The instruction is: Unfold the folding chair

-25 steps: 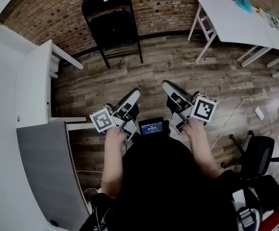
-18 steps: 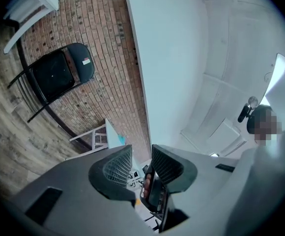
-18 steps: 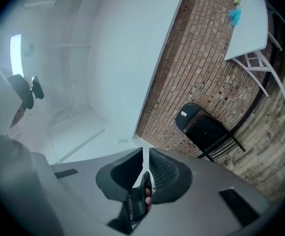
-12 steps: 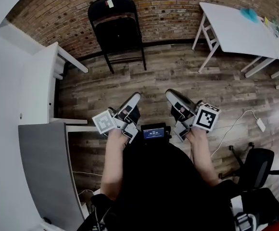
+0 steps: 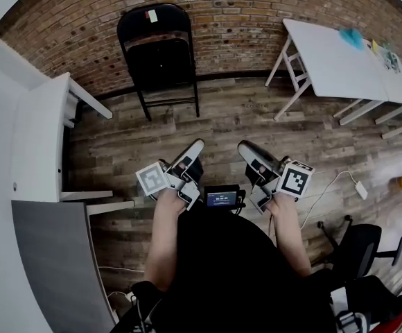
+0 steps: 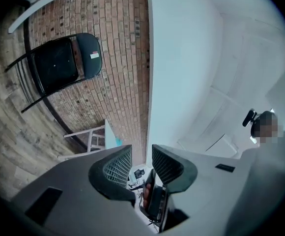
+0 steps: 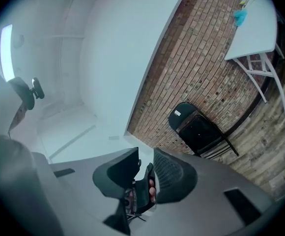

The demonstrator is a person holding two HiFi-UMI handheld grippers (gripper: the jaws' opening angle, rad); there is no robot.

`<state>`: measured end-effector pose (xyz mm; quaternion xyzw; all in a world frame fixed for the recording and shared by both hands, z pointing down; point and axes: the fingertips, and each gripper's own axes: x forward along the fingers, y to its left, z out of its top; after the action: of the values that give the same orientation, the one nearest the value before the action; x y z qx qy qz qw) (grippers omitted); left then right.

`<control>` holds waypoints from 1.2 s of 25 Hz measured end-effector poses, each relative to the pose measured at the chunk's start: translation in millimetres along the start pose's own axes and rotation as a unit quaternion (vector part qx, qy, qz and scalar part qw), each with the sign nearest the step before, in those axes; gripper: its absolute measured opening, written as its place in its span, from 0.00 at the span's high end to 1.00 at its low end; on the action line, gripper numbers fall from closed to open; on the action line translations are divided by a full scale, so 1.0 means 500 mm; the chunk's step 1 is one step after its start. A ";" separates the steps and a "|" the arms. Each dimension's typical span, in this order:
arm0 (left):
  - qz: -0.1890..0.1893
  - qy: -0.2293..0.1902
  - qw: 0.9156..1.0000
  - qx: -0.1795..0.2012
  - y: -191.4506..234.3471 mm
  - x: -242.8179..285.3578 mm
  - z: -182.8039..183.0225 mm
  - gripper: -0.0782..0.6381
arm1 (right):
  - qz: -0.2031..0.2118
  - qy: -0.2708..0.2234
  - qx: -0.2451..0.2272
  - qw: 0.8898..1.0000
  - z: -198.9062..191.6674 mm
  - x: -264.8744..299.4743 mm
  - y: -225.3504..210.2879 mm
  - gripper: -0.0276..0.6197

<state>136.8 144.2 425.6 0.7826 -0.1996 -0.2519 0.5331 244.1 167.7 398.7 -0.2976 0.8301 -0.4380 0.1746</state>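
A black folding chair [image 5: 161,50] stands folded against the brick wall [image 5: 249,19], well apart from the person on the wooden floor [image 5: 236,120]. The left gripper [image 5: 191,151] has its jaws apart and empty. The right gripper [image 5: 249,152] has just been opening its jaws, with nothing between them.

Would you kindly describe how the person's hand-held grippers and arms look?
The left hand-held gripper and right hand-held gripper match: white-and-grey bodies, dark grey jaws with gridded pads, a white cube with black square markers. Forearms are bare below a black top.
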 end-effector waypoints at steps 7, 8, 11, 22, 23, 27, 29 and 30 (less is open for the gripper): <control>-0.026 -0.028 0.999 -0.032 0.066 0.047 0.239 0.71 | -0.006 0.038 -0.027 0.999 0.079 0.242 -0.015 0.84; -0.028 -0.031 0.999 -0.035 0.074 0.046 0.262 0.71 | -0.007 0.043 -0.031 0.999 0.081 0.269 -0.013 0.84; -0.031 -0.036 0.998 -0.042 0.097 0.041 0.313 0.71 | -0.014 0.056 -0.040 0.998 0.081 0.330 -0.016 0.84; -0.025 -0.013 0.998 -0.049 0.160 0.052 0.410 0.64 | -0.039 0.057 -0.044 0.997 0.095 0.448 -0.056 0.83; -0.024 -0.010 0.999 -0.047 0.164 0.055 0.417 0.63 | -0.038 0.058 -0.044 0.997 0.100 0.458 -0.060 0.83; -0.022 -0.009 0.999 -0.045 0.181 0.067 0.445 0.61 | -0.031 0.064 -0.037 0.997 0.116 0.499 -0.090 0.83; -0.011 -0.020 0.999 -0.032 0.194 0.071 0.468 0.61 | -0.022 0.071 -0.033 0.997 0.128 0.526 -0.107 0.83; -0.006 -0.027 0.999 -0.018 0.199 0.076 0.483 0.61 | -0.016 0.074 -0.032 0.997 0.137 0.541 -0.115 0.83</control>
<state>15.8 -90.1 438.1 0.7670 -0.2050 -0.2795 0.5400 95.4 -75.4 400.6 -0.2831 0.8496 -0.4345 0.0959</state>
